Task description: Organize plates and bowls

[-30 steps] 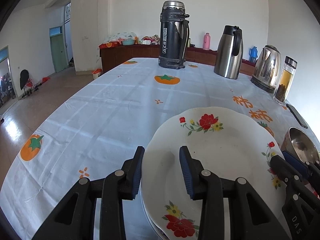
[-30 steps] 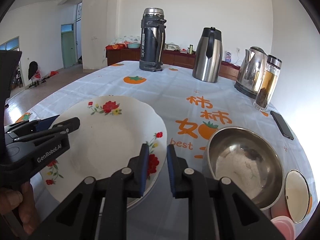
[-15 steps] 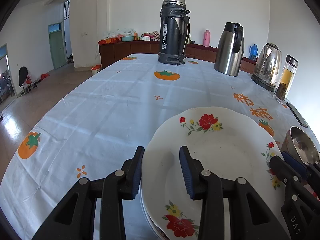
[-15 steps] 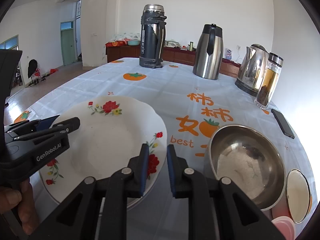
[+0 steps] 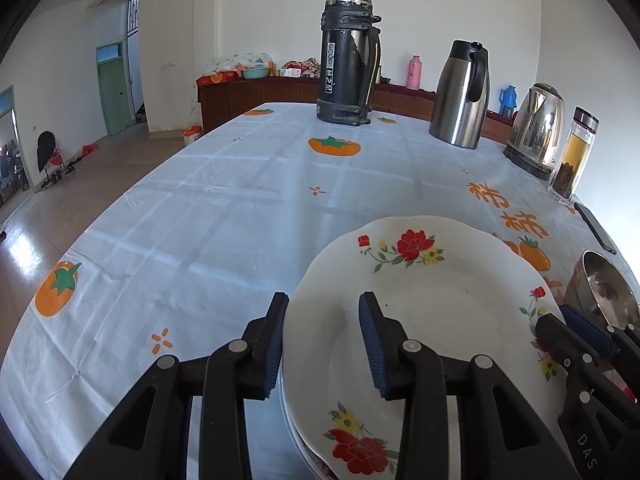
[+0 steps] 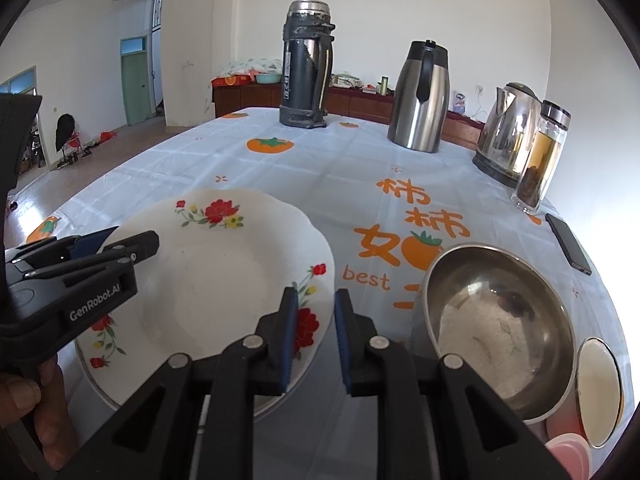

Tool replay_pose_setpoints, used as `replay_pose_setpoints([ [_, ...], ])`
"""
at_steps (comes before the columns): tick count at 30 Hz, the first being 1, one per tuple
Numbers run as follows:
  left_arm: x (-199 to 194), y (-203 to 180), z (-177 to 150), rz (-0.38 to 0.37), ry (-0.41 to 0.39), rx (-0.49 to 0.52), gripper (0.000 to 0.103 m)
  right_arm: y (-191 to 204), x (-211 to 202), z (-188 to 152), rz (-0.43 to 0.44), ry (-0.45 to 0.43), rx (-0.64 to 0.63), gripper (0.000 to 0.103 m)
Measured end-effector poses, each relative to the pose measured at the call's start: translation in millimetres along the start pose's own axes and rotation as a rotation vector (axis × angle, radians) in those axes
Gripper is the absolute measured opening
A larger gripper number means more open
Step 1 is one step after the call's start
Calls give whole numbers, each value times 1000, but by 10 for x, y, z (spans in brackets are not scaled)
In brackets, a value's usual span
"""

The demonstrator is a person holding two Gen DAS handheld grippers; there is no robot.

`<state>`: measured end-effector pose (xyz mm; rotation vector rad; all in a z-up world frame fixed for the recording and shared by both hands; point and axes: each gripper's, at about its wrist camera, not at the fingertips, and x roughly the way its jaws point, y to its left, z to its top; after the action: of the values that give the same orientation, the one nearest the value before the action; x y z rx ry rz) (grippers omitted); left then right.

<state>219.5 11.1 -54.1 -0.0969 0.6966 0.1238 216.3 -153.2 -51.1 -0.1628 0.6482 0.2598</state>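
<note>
Two claws at one stack of flowered plates

Two claws meet at the white flowered plate (image 5: 432,292) on the bench (image 5: 224,216). The left claw (image 5: 324,340) is spread, one finger outside the plate's left rim and the other over its well, not pinching it. The right claw (image 6: 314,336) has its jaws parted only slightly, straddling the plate's right rim; whether the pads touch the china I cannot tell. Under the top plate the left wrist view shows further rims, at least one more plate, perhaps two. One steel bowl (image 6: 500,332) sits just right of the stack, with one small enamel bowl (image 6: 600,392) beside it at the bench edge. Farther back stand three vessels: one dark flask (image 5: 348,56), one steel carafe (image 5: 462,94) and one kettle (image 5: 536,128), then one glass tea bottle (image 5: 574,156). One phone (image 6: 568,244) lies flat nearby.
</note>
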Motion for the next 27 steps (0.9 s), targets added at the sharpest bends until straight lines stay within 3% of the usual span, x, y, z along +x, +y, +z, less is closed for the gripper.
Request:
replay_pose_setpoints([
  [27,-27,34,1,2,-1,-17,39,76,11,-7,6,9,-31,22],
])
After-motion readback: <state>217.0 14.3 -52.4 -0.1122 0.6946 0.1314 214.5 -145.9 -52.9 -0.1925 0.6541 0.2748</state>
